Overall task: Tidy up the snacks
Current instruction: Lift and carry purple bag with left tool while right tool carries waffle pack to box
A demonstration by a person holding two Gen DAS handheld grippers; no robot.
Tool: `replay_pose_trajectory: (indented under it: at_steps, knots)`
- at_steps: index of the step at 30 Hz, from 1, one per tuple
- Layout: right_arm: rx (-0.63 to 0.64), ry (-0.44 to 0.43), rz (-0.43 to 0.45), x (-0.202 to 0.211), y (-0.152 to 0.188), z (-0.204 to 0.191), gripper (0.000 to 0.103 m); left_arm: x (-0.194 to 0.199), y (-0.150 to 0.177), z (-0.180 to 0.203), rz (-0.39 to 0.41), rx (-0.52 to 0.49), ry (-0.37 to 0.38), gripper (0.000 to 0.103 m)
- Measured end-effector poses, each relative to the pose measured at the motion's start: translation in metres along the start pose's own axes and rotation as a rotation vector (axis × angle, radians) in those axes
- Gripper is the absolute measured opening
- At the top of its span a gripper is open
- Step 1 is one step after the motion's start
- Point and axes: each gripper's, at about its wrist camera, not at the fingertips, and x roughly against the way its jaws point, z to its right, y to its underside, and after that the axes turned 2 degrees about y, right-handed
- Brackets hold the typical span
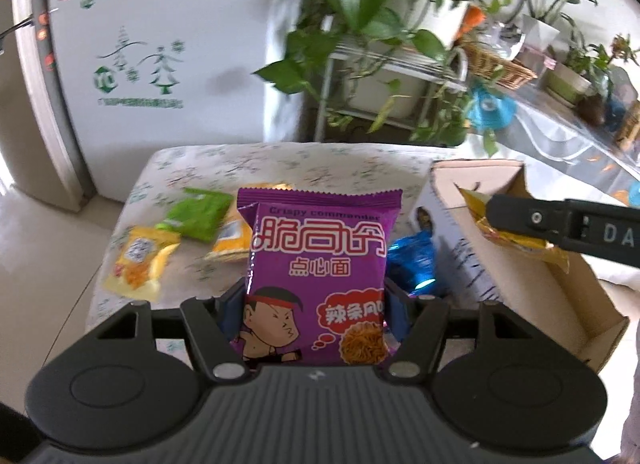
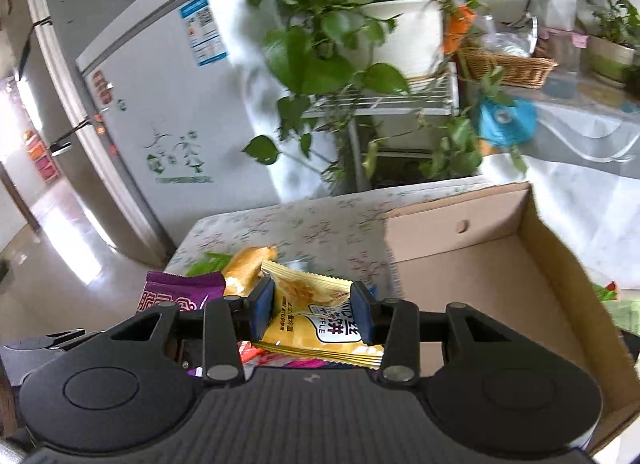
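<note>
Both in transit: left tongs [image 1: 316,296] clamped on purple noodle pack [image 1: 318,276], right tongs [image 2: 313,310] clamped on yellow waffle pack [image 2: 316,316]. Cardboard box [image 2: 500,264] looks empty in the right view. Green [image 1: 198,213], yellow [image 1: 140,262], orange [image 1: 230,240] and blue [image 1: 414,260] packs remain on worktop [image 1: 280,163].

Cardboard box [image 2: 500,264] interior open above

A small table [image 1: 280,159] covered with a pale floral cloth carries the things. On its left part lie a yellow packet [image 1: 138,262], a green packet [image 1: 198,213] and an orange-yellow packet [image 1: 230,238]; a blue foil packet [image 1: 414,260] lies just beside the open cardboard box [image 1: 516,264] standing at the right.
</note>
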Motion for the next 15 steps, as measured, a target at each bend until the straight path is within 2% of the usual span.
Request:
replay_pose_trajectory:
  at_steps: [7, 15]
  knots:
    - [-0.049, 0.094, -0.01, -0.002, -0.009, 0.041, 0.048, -0.016, -0.008, 0.036, -0.023, -0.015, 0.051, 0.067]
    - [-0.185, 0.176, -0.01, -0.001, -0.016, 0.084, 0.048, -0.035, -0.013, 0.08, -0.039, -0.059, 0.108, 0.067]
